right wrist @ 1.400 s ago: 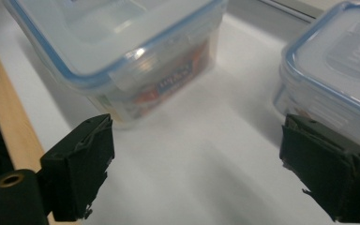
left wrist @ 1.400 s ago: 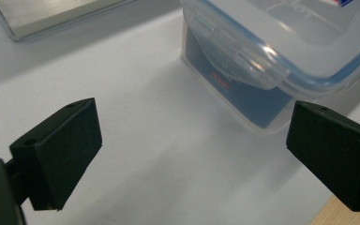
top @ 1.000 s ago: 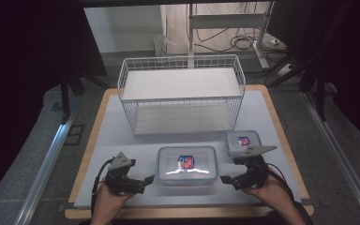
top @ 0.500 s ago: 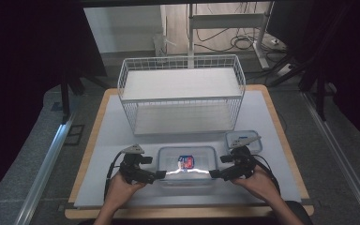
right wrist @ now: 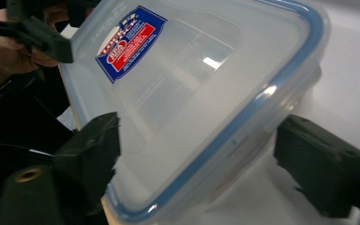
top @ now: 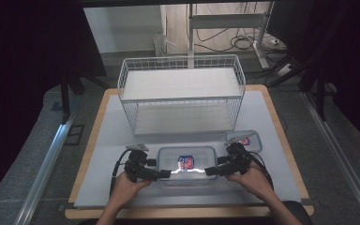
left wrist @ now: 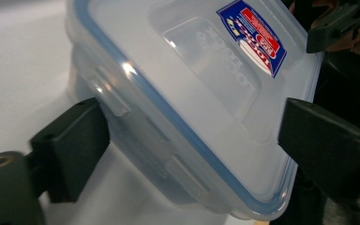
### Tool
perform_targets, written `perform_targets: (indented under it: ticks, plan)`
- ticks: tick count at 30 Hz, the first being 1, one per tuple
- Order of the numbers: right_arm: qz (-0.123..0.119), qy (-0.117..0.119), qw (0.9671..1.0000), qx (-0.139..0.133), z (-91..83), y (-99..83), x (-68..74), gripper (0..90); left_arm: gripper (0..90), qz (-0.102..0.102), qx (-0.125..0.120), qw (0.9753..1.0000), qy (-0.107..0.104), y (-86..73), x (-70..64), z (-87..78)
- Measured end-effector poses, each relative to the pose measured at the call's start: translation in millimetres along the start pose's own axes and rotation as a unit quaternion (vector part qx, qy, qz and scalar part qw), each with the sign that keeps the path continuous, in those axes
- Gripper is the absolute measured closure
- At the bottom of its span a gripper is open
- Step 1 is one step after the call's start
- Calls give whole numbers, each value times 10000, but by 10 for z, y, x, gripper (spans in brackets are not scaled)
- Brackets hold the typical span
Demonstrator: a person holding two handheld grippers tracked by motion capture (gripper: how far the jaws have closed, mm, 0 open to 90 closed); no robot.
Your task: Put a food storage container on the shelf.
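A large clear plastic container [top: 186,164] with a blue-sealed lid and a red and blue label lies at the front middle of the table. My left gripper [top: 161,174] is at its left end and my right gripper [top: 212,171] at its right end. In the left gripper view the left gripper [left wrist: 192,140] is open, its black jaws straddling a corner of the container [left wrist: 192,84]. In the right gripper view the right gripper [right wrist: 201,154] is open too, with the container [right wrist: 192,84] between its jaws. The far right jaw stands a little off the wall.
A smaller lidded container [top: 243,140] sits just behind my right gripper. A white wire basket [top: 180,99] stands at the back middle of the grey mat [top: 108,140]. The wooden table edge runs close below the person's hands.
Both grippers have moved inward from the sides and closed in on the two ends of the large container, which now sits between each pair of jaws.
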State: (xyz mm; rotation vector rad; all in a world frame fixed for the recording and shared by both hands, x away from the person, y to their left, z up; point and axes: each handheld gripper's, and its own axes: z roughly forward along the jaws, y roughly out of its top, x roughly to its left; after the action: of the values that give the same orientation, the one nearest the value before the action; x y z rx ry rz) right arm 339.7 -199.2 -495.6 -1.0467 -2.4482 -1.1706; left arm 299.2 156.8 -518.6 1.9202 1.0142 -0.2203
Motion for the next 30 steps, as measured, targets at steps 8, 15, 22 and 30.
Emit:
perform_targets:
  ticks: [8, 15, 22, 30]
  plan:
    - [302, 258, 9992, -97, -71, -85, -22, 293, 239, -206, -106, 9996, -156, -77, 0, -89]
    - [273, 185, 9989, -344, -156, -106, 33, 413, 391, -346, -412, 9983, -219, -169, -35, -217]
    - [572, 453, 9957, -579, -228, -194, 16, 520, 496, -636, -760, 9943, -385, -285, -67, -279]
    - [710, 522, 9940, -643, -254, -221, 35, 550, 522, -787, -837, 9925, -418, -295, -84, -300]
